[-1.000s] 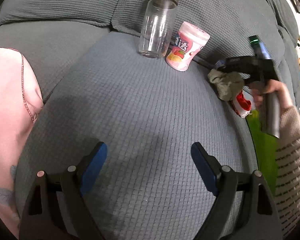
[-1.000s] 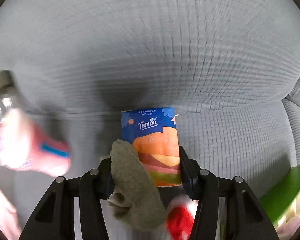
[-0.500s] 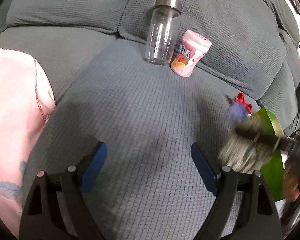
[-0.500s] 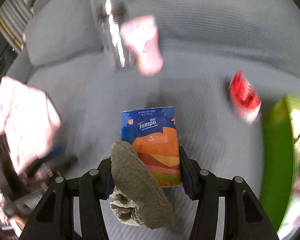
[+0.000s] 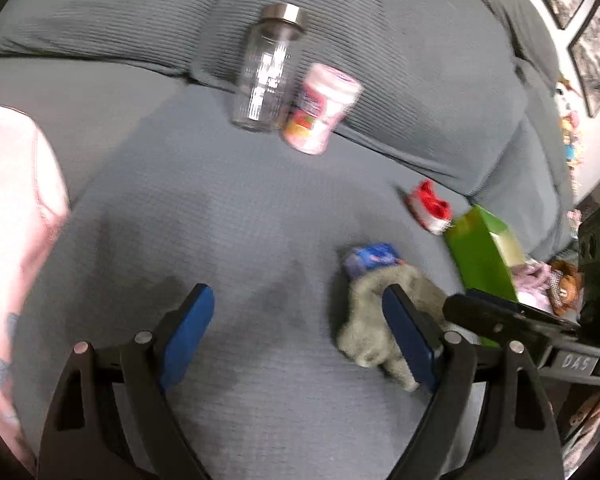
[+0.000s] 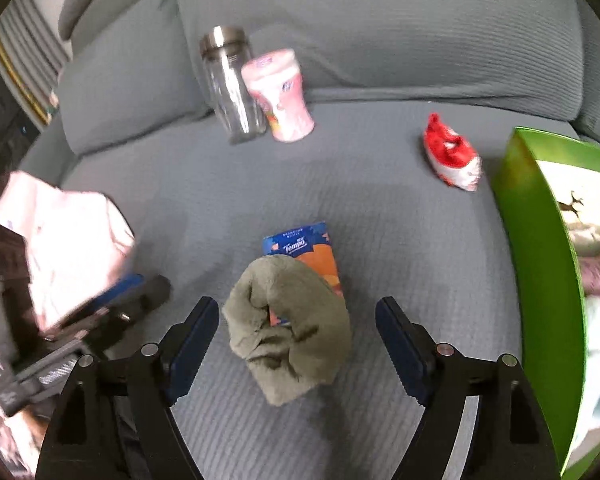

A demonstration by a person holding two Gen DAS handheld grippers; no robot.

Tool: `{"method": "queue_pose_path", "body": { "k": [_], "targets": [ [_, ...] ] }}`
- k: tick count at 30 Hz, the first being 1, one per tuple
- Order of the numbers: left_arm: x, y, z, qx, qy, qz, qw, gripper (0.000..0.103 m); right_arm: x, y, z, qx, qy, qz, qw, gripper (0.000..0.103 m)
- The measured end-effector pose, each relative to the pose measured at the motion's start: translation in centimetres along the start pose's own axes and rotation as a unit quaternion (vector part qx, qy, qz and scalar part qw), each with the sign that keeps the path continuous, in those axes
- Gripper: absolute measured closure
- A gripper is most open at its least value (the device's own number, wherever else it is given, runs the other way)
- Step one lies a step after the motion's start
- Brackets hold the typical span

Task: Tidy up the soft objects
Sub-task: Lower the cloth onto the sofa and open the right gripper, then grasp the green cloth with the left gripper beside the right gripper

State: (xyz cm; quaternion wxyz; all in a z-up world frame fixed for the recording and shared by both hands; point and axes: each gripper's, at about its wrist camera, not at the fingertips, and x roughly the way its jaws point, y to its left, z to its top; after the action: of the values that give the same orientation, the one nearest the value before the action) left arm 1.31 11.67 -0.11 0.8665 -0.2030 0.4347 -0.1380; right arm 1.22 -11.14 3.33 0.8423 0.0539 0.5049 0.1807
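While both grippers hang over the sofa [image 6: 400, 220]:
Right gripper [image 6: 296, 344]: fingers just sprung apart, sock and tissue pack loose between them.
Left gripper [image 5: 300, 332]: fingers wide, empty.
Olive sock [image 6: 288, 328]: limp, light; I'd pinch its bunched middle.
Tissue pack [image 6: 304, 248]: squashy, slick wrapper.

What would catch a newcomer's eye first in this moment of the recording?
Probably the olive-green cloth bunched over a blue-and-orange Tempo tissue pack, lying on the grey sofa seat between the right gripper's jaws, which have just been opening and no longer press on it. Next, the bright green box at the right edge, and the clear jar beside a pink container against the backrest.
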Motion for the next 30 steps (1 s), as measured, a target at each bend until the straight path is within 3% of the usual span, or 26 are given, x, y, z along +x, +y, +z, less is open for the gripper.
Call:
{"method": "queue_pose_path", "body": {
  "k": [6,14,16,21,23,30],
  "targets": [
    [1.5,-2.1,-1.3,0.014,0.039,-0.060,0.9973,0.017,-0.6,-1.8,0.1,0.040,-0.027,0.062,0.997,0.022],
    [4.6,-3.8,-2.9,0.029,0.099,-0.077,0.9917,0.022,3.4,-4.7,-1.5,0.094,0.017,0.101,0.990,0.054],
    [4.7,-4.5,-3.2,0.052,0.089,-0.066,0.9925,0.041,4.1,-5.0,-1.8,0.103,0.024,0.111,0.988,0.071],
    [5.1,-5.1,-3.6,0.064,0.102,-0.079,0.9896,0.079,5.1,-5.0,-2.1,0.114,0.033,0.132,0.984,0.084],
    [5.2,-5.3,-3.7,0.061,0.108,-0.088,0.9883,0.088,5.1,-4.9,-2.3,0.115,0.035,0.138,0.983,0.086],
    [2.0,-7.8,-3.1,0.107,0.051,-0.093,0.9886,0.090,1.6,-4.3,-1.7,0.091,-0.013,0.150,0.984,0.087]
  ]
}}
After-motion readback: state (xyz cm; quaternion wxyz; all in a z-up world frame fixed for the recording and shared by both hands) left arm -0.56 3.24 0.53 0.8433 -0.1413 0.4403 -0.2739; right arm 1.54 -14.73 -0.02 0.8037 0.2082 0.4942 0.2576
